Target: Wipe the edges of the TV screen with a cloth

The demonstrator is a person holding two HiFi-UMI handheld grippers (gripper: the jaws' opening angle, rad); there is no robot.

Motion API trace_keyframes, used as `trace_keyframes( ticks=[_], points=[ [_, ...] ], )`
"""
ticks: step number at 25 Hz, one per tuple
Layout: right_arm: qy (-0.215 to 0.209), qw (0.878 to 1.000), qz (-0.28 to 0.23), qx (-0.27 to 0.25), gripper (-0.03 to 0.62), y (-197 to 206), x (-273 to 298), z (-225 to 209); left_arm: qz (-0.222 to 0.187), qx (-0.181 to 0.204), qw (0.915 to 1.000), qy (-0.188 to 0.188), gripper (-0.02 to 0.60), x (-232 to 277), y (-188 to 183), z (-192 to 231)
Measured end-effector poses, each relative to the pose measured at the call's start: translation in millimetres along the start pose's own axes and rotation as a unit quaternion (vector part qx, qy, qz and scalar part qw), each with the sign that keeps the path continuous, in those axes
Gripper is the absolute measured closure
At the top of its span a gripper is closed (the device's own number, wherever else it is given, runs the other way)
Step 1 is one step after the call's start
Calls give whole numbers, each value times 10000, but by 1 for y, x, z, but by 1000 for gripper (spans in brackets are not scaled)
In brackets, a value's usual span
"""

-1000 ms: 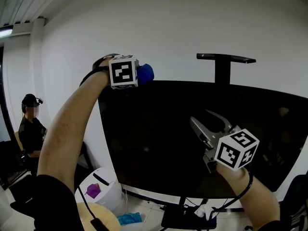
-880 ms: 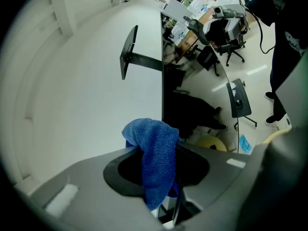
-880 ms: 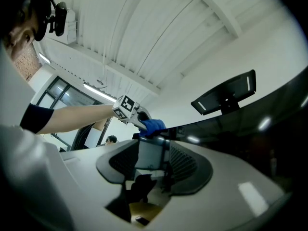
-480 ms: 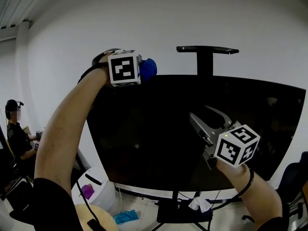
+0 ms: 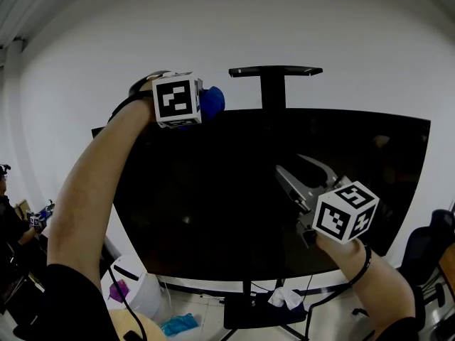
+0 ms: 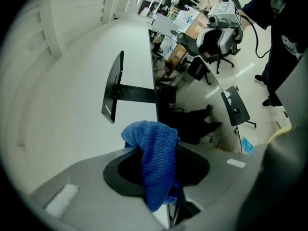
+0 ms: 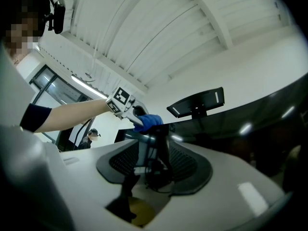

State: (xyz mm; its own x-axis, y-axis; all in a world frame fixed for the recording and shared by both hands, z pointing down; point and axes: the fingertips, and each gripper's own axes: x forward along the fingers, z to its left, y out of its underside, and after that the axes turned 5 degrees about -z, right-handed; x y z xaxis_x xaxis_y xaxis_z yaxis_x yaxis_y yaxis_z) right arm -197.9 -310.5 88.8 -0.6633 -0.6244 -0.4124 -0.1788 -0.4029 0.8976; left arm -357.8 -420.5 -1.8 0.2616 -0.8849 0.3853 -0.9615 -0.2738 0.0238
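Up at the top edge of the large black flat TV screen point(image 5: 234, 190), toward its left corner: left gripper point(image 5: 206, 104) clenched on a crumpled blue microfibre cloth point(image 6: 154, 148), which seems to touch the edge. That edge's long axis runs level, off to the cloth's right. Lower down, before mid-screen, right gripper point(image 5: 291, 164) has its jaws parted with nothing between them. Left gripper clearly nearer.

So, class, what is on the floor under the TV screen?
Under the TV screen: a black stand base, a white crumpled wad by it. The right arm covers the floor further right.
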Motion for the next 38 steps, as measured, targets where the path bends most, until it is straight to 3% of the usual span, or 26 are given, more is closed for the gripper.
trace_keyframes(
  ticks=[6,25,38],
  points=[
    [78,10000,10,-40,387,-10,-43,-40,-189,46,9998,-9,460,13,-58,3],
    [-13,10000,85,25,388,-48,-177,-193,-27,-367,9992,-151,460,63,-229,23],
    [398,9992,-87,17,390,-48,-221,-245,-558,75,9984,23,460,85,-327,31]
  ],
)
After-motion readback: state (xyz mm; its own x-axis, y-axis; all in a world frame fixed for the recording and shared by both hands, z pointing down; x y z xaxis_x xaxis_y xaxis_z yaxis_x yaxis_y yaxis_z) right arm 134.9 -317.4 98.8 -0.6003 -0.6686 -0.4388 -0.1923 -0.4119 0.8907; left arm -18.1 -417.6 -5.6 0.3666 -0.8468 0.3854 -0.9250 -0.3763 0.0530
